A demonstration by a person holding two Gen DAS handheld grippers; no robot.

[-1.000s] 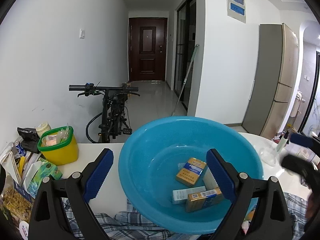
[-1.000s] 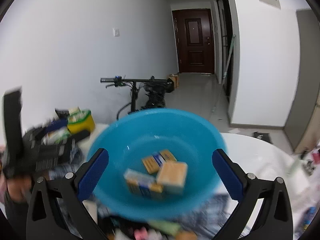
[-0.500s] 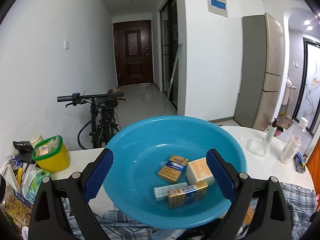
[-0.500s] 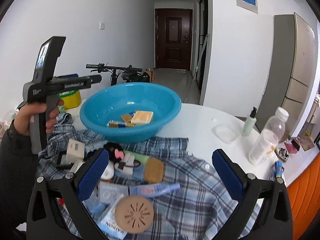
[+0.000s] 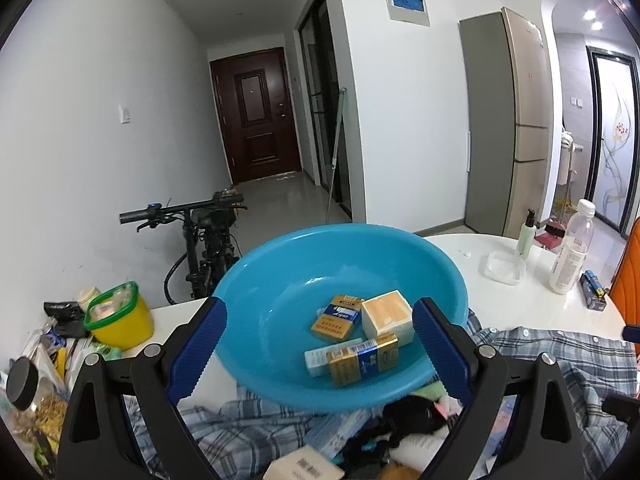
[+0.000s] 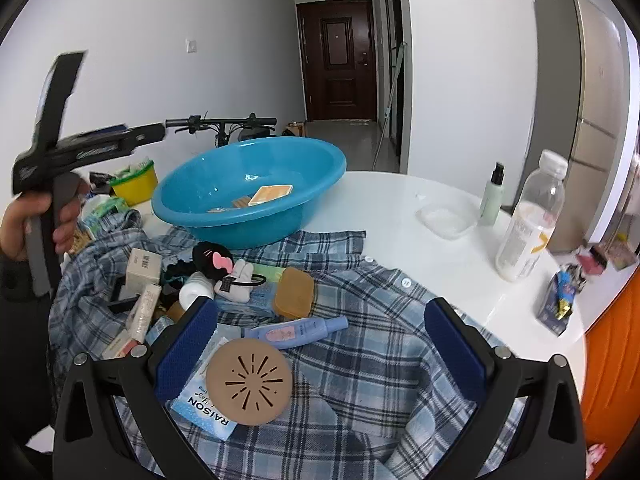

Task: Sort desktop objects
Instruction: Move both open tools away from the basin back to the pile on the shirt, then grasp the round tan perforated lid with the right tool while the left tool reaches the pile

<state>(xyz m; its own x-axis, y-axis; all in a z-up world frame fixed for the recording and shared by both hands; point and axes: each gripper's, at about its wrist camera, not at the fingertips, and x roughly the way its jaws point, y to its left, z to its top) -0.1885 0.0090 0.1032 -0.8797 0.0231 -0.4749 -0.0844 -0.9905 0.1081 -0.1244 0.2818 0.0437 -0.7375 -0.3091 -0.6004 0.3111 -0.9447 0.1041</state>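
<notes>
A: Left wrist view first; what's the left gripper (image 5: 320, 352) doing?

B: Jaws wide apart, nothing btwn them; it hangs in front of the blue basin (image 5: 280, 272), which sits on the white table (image 5: 520, 304); inside the basin: a gold-and-blue pack (image 5: 336, 318), a cream box (image 5: 387, 316) just right of it, another gold pack (image 5: 362, 364) nearer, lying against a white tube box (image 5: 320, 356).

A: Anything around it?

B: Yellow tub w/ green rim (image 5: 120, 320) to the left; plaid shirt (image 5: 560, 356) spread near and right; clear bottle (image 5: 570, 256) and small pump bottle (image 5: 526, 234) far right.

A: Right wrist view?

B: Right gripper (image 6: 320, 344) also spread open, empty; it hangs above the shirt, over a tan round disc (image 6: 250, 382) and a lilac tube (image 6: 298, 330); tan soap-like block (image 6: 294, 292) just beyond; black plush w/ pink bow (image 6: 212, 256) and assorted small boxes piled left, near the basin's near side; a hand (image 6: 36, 220) at far left holds the other gripper's handle, raised left of the basin.
</notes>
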